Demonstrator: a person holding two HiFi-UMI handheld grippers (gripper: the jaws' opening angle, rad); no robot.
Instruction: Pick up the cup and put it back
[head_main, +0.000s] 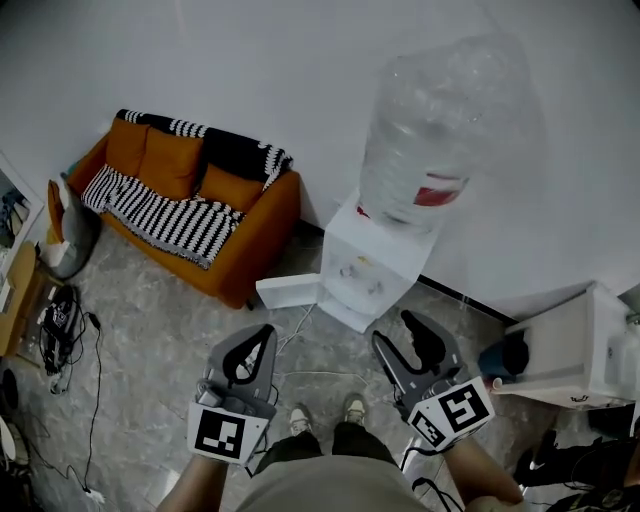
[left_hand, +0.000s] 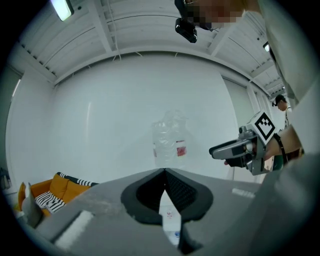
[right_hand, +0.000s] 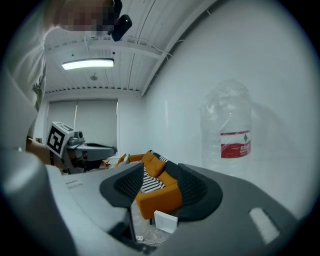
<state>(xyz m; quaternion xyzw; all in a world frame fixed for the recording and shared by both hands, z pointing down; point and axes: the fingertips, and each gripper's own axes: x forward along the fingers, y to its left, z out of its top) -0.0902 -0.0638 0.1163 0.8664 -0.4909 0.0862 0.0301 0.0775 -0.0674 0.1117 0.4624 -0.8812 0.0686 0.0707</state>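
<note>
The task looks to be at its very start, the approach: neither tool holds anything, and I cannot find the cup in any view. The likeliest spots, judging only by the layout, are the tap recess of the water dispenser (head_main: 372, 268) or the top of the white cabinet (head_main: 572, 340) at the right edge of the head view. A dark rounded thing (head_main: 508, 355) sits by the cabinet's near-left corner, too small to name. The left gripper (head_main: 268, 329) has its fingers closed tip to tip with nothing between them, leaving only a teardrop gap further back. The right gripper (head_main: 396, 328) holds its fingers moderately apart and empty; the orange sofa (right_hand: 159, 192) shows through the gap. The next move calls for finding the cup, turning toward it and bringing the parted right jaws level around its wall. The dispenser is a smooth white plastic box topped by a big, clear, crinkled water bottle (head_main: 432, 140) with a red label. The sofa is soft and blocky, draped with a black-and-white striped knit throw (head_main: 165, 213). The floor (head_main: 150, 330) is glossy grey marbled tile, and a flat white panel (head_main: 290, 292) lies at the dispenser's foot.
</note>
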